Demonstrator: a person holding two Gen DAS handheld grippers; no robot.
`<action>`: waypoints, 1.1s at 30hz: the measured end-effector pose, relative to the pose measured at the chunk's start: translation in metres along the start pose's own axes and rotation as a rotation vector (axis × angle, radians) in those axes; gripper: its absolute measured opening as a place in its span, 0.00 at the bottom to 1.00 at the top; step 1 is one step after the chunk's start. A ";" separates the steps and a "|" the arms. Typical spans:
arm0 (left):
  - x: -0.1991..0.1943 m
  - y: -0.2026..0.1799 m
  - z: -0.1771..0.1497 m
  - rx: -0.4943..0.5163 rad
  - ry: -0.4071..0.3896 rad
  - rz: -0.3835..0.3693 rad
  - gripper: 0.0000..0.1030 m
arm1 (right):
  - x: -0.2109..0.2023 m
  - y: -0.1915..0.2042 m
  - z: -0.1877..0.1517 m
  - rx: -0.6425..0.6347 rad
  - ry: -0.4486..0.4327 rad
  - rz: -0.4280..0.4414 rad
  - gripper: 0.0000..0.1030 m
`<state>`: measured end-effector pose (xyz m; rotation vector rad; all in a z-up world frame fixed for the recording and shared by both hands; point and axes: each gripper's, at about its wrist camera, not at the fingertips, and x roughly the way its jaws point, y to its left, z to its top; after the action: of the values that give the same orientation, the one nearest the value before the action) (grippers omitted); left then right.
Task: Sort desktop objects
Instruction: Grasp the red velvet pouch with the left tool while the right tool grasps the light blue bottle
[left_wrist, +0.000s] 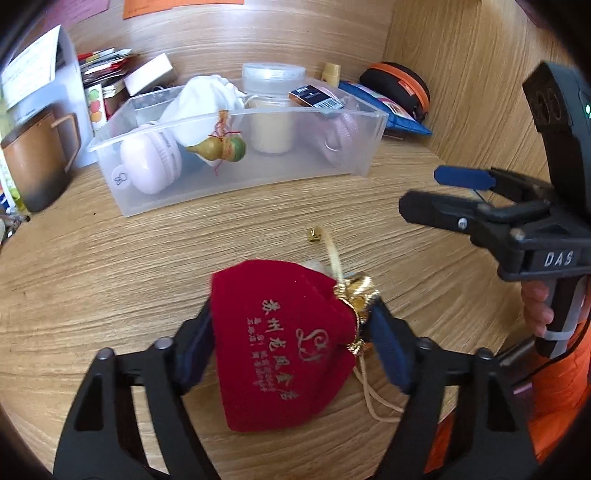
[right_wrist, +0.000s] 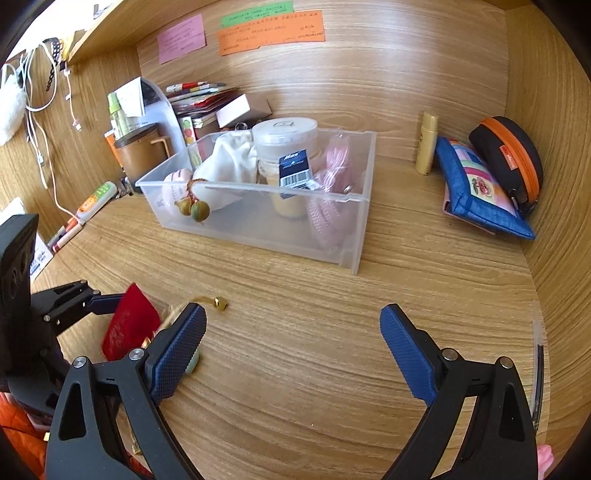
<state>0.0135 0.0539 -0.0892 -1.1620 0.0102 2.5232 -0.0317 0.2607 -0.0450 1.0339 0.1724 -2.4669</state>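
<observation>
My left gripper is shut on a red velvet pouch with gold cord and a small bell, held at the desk surface in front of a clear plastic bin. The pouch also shows in the right wrist view, with the left gripper around it. The bin holds a white cloth bag, a jar, a pink round case, a pink knit item and a gourd charm hung on its rim. My right gripper is open and empty over the bare desk; it shows at the right of the left wrist view.
A blue pouch, a black-and-orange zip case and a yellow tube lie at the back right corner. A brown mug, books and papers crowd the back left. Wooden walls enclose the desk on three sides.
</observation>
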 end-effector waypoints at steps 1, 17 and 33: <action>-0.002 0.003 -0.001 -0.009 -0.002 -0.004 0.61 | 0.000 0.001 -0.001 -0.004 0.002 0.005 0.91; -0.033 0.037 -0.015 -0.127 -0.075 0.024 0.42 | 0.014 0.061 -0.022 -0.105 0.050 0.174 0.78; -0.045 0.064 -0.025 -0.195 -0.117 0.027 0.42 | 0.041 0.106 -0.018 -0.264 0.111 0.153 0.28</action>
<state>0.0378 -0.0244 -0.0817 -1.0882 -0.2569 2.6603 0.0031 0.1565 -0.0805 1.0276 0.4266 -2.1812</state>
